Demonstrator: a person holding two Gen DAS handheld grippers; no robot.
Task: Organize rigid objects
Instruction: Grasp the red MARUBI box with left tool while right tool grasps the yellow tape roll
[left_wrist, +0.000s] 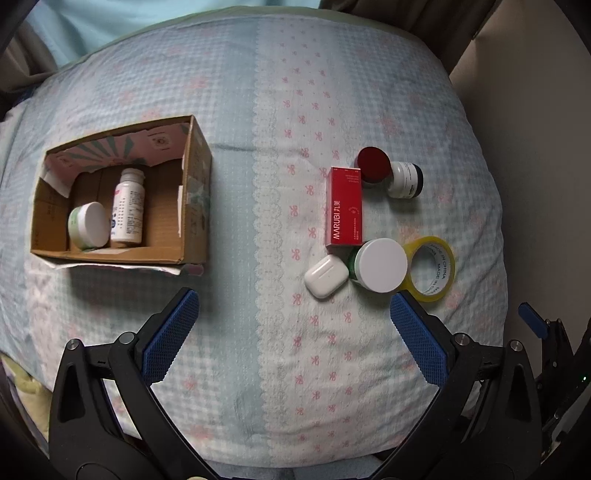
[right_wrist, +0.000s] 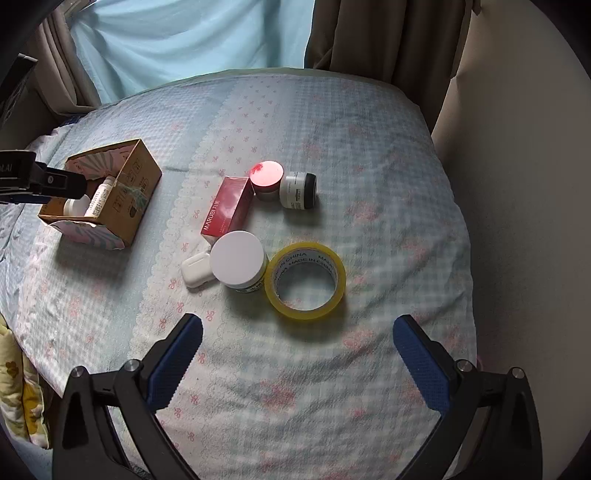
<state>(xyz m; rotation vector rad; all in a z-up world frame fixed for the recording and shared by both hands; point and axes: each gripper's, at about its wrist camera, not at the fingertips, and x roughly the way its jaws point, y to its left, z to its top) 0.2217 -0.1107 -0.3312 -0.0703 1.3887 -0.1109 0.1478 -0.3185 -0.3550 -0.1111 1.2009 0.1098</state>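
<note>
A cardboard box (left_wrist: 195, 192) (right_wrist: 138, 192) lies on the bed at the left, holding a white pill bottle (left_wrist: 127, 206) and a green jar with a white lid (left_wrist: 88, 225). To the right lie a red MARUBI carton (left_wrist: 344, 206) (right_wrist: 227, 210), a red-lidded jar (left_wrist: 373, 164) (right_wrist: 266, 179), a white jar with a black lid (left_wrist: 404, 181) (right_wrist: 298, 190), a white earbud case (left_wrist: 327, 277) (right_wrist: 195, 271), a white-lidded green jar (left_wrist: 380, 264) (right_wrist: 238, 264) and a yellow tape roll (left_wrist: 434, 267) (right_wrist: 306, 280). My left gripper (left_wrist: 293, 306) and right gripper (right_wrist: 297, 332) are both open and hold nothing, near the bed's front.
The bed carries a light blue checked quilt (left_wrist: 258, 369) with a lace strip and pink bows. Curtains (right_wrist: 384, 37) hang behind and a wall (right_wrist: 517, 184) stands at the right. Part of the left gripper's body (right_wrist: 37, 182) reaches in over the box.
</note>
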